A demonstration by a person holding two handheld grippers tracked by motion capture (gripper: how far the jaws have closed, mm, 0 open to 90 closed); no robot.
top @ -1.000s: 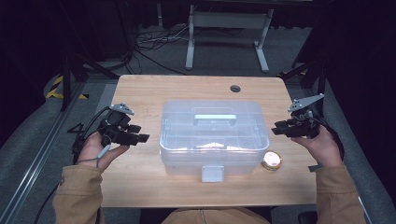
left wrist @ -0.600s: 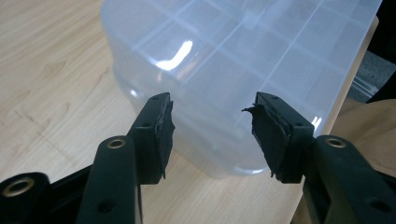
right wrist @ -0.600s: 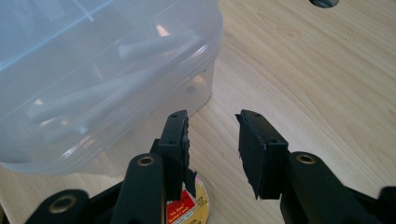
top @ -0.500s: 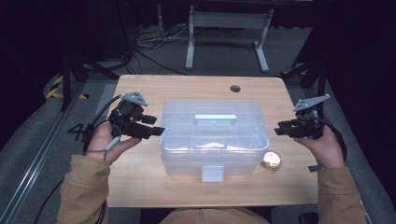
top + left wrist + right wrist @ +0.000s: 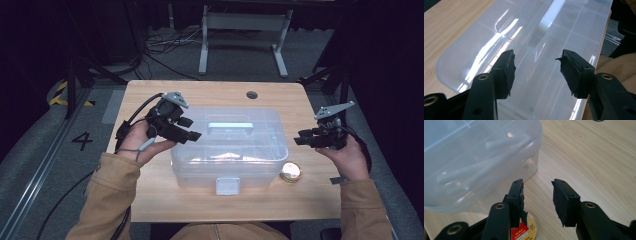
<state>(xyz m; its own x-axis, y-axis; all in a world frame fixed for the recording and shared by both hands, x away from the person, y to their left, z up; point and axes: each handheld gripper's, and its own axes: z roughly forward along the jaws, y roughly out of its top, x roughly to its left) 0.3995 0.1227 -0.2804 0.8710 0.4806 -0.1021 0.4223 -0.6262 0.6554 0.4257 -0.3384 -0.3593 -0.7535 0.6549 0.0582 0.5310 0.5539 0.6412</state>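
On the left of the high view, the left gripper (image 5: 192, 129) hangs over the left edge of a clear plastic storage box (image 5: 230, 150), held in the person's left hand (image 5: 142, 142). Its jaws stand wide apart with nothing between them, and they have just been opening further. In the left gripper view, the left gripper's black pads (image 5: 507, 72) float above the box's translucent lid (image 5: 534, 45), through which the ribs of its compartments show faintly.

The box sits in the middle of the wooden table (image 5: 150, 200), lid shut, with a pale handle (image 5: 230, 127) on top and a latch (image 5: 227, 186) on the side facing the person. Pale long items inside it can be seen through the wall in the right gripper view, too blurred to name.

Just beside the box's near right corner lies a small round gold tin (image 5: 291, 171), flat on the table.

At the right, the right gripper (image 5: 300, 140) is held level, apart from the box's right end, jaws parted and empty. In the right gripper view, they hover over bare wood, with the tin (image 5: 524, 230) under the left jaw.
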